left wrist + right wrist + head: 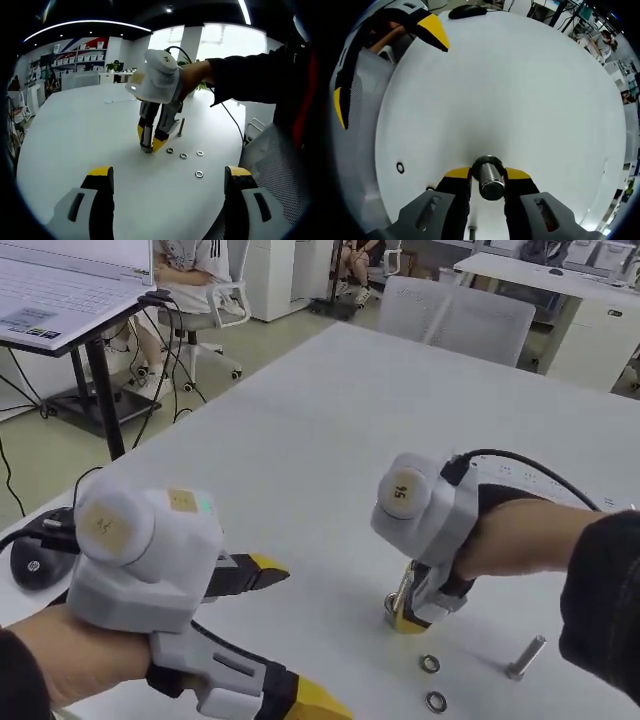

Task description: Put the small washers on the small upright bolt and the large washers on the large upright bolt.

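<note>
Here, white table [320, 440], office chairs [455, 320] beyond.

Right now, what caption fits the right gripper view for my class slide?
Right gripper shut on a metal bolt over the white table, left gripper open nearby.

White table [330, 440]: is carrying four small metal washers [183, 155], lying flat in a loose group, none touching another. A slim bolt [525, 657] is standing upright just beside them. A black computer mouse [35, 565] is sitting near the table's edge, well apart.
</note>
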